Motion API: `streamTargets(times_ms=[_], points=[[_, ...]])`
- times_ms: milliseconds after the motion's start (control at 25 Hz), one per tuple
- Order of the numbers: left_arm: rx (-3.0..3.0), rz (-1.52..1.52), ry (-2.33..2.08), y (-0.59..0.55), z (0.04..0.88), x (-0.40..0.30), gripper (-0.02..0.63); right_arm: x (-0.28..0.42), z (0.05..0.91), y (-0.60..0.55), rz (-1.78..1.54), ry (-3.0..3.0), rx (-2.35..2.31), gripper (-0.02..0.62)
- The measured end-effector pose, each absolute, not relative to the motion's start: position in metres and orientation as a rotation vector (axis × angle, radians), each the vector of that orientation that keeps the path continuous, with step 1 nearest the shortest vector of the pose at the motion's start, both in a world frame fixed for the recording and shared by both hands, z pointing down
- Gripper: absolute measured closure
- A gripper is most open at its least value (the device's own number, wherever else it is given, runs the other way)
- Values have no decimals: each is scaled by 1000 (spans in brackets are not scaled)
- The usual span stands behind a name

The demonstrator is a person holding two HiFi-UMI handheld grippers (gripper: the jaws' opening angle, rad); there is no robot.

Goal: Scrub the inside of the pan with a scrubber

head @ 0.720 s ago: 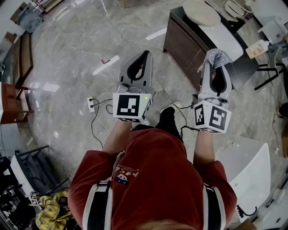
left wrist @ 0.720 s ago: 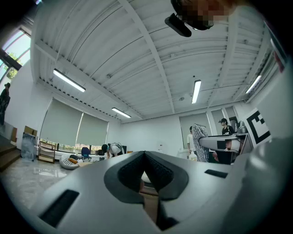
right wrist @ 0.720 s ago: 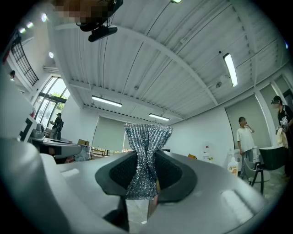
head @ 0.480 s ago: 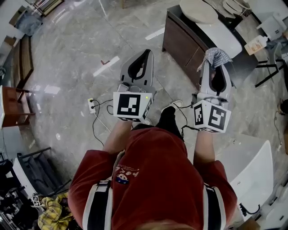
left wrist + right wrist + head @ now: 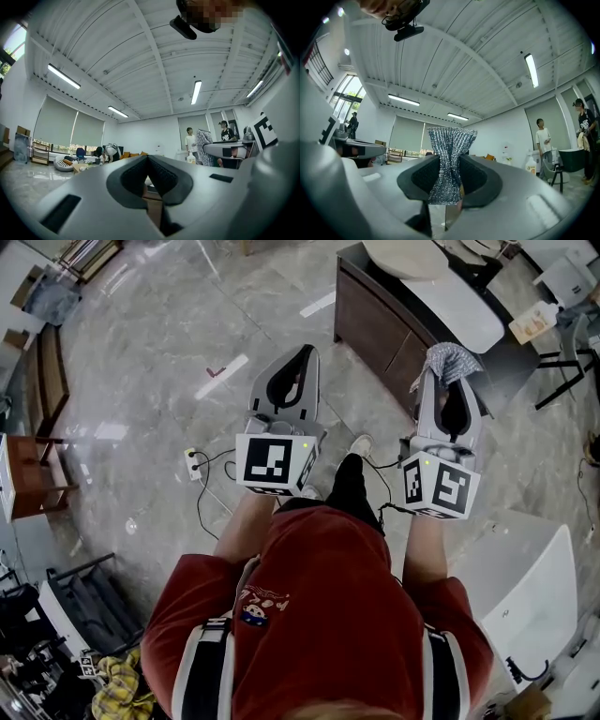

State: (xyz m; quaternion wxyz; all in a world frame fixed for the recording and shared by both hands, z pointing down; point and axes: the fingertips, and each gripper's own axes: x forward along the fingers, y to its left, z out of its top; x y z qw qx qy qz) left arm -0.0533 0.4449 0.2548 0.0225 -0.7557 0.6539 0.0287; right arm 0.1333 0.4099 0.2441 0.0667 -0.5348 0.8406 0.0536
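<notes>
Scrubber (image 5: 446, 154), a silvery mesh pad, was pinched between the jaws of the right gripper (image 5: 452, 377), with its far end fanning out beyond the jaw tips. The left gripper (image 5: 148, 165) had its jaws pressed together with nothing between them. Both tools were held side by side above the floor (image 5: 169, 352). No pan could be made out ahead of either pair of jaws. The step in hand appeared to be the approach, and the next move would call for carrying the pad to the pan's inside.
</notes>
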Motion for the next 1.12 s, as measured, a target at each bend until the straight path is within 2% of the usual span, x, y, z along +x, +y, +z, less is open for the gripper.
streamTargets(times_ms=[520, 1120], points=[[-2374, 11, 2015, 326, 269, -42, 600, 155, 275, 296, 56, 2542, -1650, 436], [-2422, -56, 1948, 161, 271, 22, 600, 218, 286, 144, -16, 2479, -1708, 426]])
